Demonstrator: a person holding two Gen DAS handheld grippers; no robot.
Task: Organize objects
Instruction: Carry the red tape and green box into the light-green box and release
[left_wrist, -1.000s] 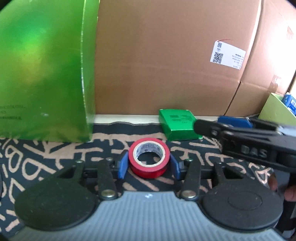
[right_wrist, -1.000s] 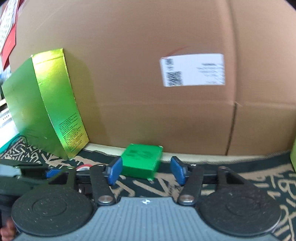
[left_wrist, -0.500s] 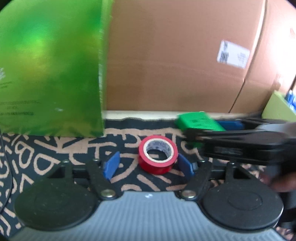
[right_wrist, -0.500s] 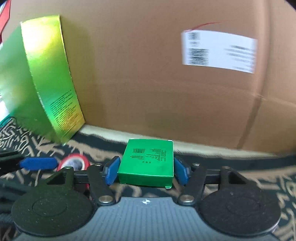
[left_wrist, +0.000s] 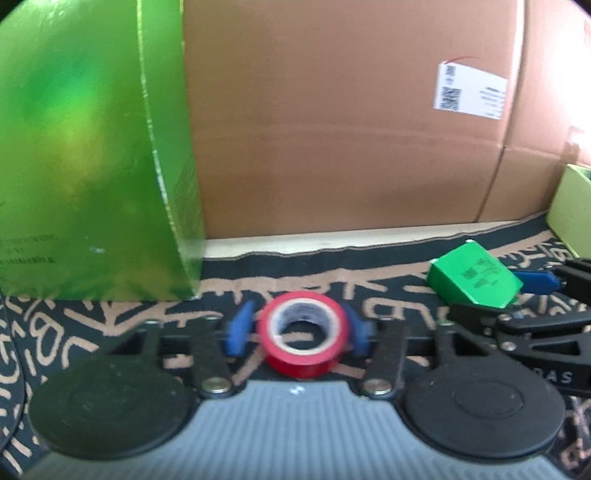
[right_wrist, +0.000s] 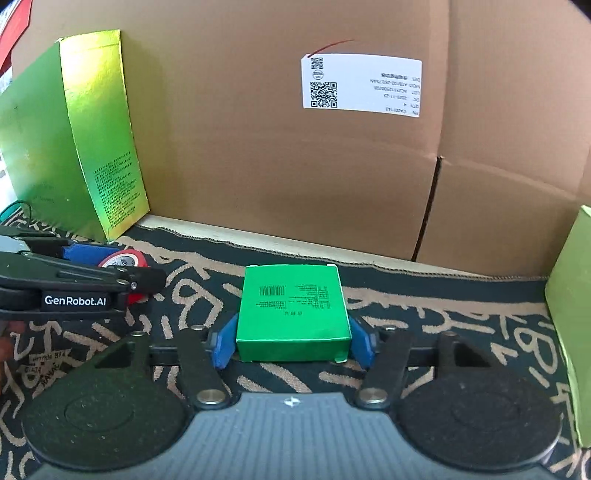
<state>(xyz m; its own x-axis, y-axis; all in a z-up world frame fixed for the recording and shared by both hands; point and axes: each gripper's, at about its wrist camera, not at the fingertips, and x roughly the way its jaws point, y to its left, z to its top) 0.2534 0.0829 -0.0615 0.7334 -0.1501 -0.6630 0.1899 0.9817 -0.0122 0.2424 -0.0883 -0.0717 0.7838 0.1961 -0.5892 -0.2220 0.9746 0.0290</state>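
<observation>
A red tape roll (left_wrist: 303, 332) sits between the blue pads of my left gripper (left_wrist: 299, 332); the right pad touches it and a small gap shows at the left pad. It also shows in the right wrist view (right_wrist: 123, 260). A small green box (right_wrist: 293, 314) sits between the pads of my right gripper (right_wrist: 291, 341), which are closed against its sides. The box shows in the left wrist view (left_wrist: 474, 275), raised and tilted above the patterned cloth (left_wrist: 110, 317).
A tall shiny green box (right_wrist: 74, 140) stands at the left against a large cardboard box (right_wrist: 295, 166). A pale green container (right_wrist: 570, 314) stands at the right. The left gripper's body (right_wrist: 74, 291) lies left of the small green box.
My left gripper opened around the tape roll and has closed in on it again. My right gripper moved forward around the green box, closed on it and lifted it.
</observation>
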